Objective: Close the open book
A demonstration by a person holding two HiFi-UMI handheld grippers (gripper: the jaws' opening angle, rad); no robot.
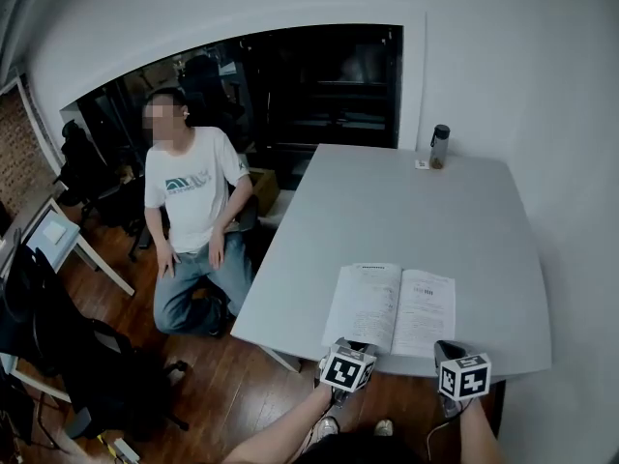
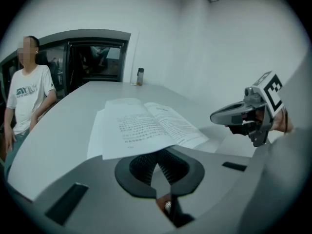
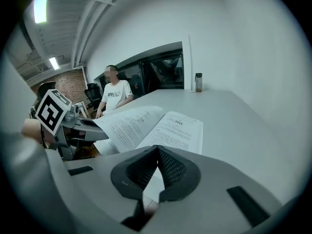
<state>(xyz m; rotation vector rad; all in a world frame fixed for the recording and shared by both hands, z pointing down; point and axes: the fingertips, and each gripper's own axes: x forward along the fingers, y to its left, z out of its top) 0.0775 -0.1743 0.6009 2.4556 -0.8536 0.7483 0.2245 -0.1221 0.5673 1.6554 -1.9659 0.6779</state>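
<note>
Book [image 1: 392, 307] lies open flat; still at the approach step.
My left gripper [image 1: 354, 346] and right gripper [image 1: 447, 349] hover at its near edge, jaws together, empty; next, part one and catch a cover.

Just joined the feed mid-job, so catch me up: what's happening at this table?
Someone at the near edge of the grey table holds a gripper in each hand. The book lies open, pages up, not yet closed. The left gripper and right gripper sit by its near edge, jaws together and empty. A second person sits to the left; a bottle stands at the far edge.
</note>
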